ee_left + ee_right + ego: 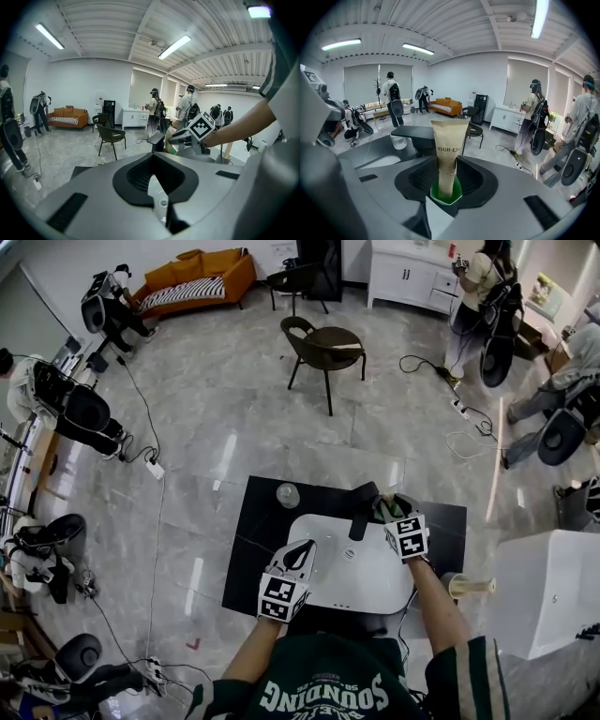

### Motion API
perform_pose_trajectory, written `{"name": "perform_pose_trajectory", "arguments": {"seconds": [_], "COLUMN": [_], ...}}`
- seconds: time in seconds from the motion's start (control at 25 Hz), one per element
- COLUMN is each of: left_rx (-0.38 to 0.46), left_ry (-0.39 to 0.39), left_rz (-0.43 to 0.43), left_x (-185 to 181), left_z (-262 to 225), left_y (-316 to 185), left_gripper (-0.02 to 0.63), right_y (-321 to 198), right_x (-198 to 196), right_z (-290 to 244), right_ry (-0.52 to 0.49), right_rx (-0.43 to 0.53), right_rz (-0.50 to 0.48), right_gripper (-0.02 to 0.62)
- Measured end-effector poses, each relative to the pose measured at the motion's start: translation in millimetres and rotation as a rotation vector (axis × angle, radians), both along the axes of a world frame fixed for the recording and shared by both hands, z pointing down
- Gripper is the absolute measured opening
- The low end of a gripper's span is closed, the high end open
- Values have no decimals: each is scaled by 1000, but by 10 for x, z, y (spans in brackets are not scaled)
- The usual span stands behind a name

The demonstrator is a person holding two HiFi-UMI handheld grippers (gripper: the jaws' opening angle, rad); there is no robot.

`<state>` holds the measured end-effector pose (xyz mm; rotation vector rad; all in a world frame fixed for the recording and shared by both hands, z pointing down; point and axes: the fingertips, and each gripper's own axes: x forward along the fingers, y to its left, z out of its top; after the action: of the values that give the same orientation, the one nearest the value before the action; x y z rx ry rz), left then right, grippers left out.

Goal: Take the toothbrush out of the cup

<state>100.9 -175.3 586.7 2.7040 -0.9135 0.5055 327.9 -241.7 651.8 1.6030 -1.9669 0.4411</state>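
Note:
A green cup stands on the black counter behind the white basin, next to the faucet. A beige, tube-like toothbrush pack printed "HIGH-EN" stands upright in it. My right gripper has its pads against the pack's two edges just above the cup's rim. In the head view the right gripper sits at the basin's far right and the cup shows only as a green patch. My left gripper hovers over the basin's near left, jaws together and empty; in its own view the left gripper points across the basin.
A white basin is set in a black counter, with a black faucet behind it and a clear glass at the far left. A white unit stands to the right. A chair and several people stand further off.

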Motion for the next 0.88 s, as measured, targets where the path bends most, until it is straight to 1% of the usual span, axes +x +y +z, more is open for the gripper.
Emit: {"name": "perform_pose_trajectory", "arguments": {"seconds": [0.44,0.68,0.88], "left_rx": [4,12,13], "left_ry": [36,53,68], "left_rz": [35,55,71], "left_x": [11,0,-1], "left_z": [-31,-97,-118], "left_y": [4,31,33], "left_gripper": [11,11,11], "right_y": [181,321,474], "right_x": [25,-20,-85], "right_z": [-539,-999,-1233], "right_ry": [-5,-6,-14], "right_rx": [106,188,215], "right_rz": [37,52,72], "right_gripper": [138,137,137]}}
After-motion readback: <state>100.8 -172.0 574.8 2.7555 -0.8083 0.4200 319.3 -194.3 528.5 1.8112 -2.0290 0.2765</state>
